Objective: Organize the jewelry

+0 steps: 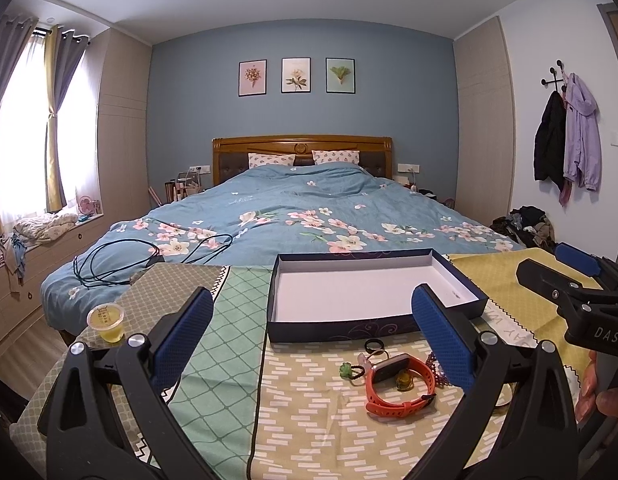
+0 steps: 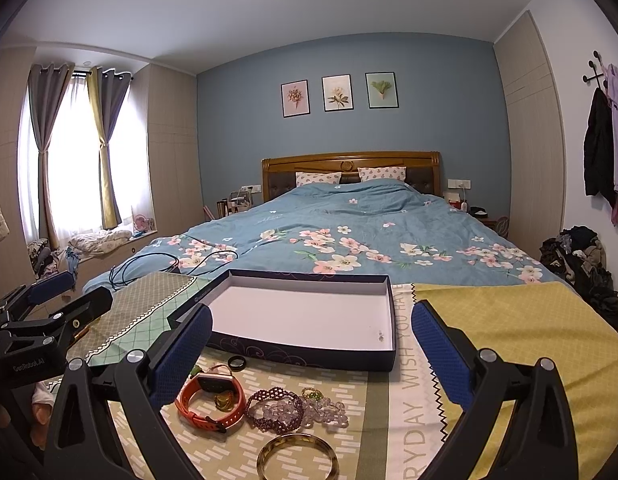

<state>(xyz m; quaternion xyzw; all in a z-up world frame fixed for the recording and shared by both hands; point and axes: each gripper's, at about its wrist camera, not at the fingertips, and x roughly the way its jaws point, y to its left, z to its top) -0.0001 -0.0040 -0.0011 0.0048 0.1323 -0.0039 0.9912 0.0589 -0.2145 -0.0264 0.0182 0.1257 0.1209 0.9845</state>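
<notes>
Low in the right wrist frame, between the wide-spread right gripper (image 2: 311, 344), lie a gold bangle (image 2: 297, 456), dark-red beaded bracelet (image 2: 273, 408) and orange watch (image 2: 211, 400). Beyond, centre, sits the white-lined navy box (image 2: 309, 354). The left gripper (image 1: 313, 334) also gapes wide.

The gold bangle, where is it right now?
In the right wrist view the gold bangle lies flat on the patterned cloth at the bottom centre, just in front of the dark red beaded bracelet.
</notes>
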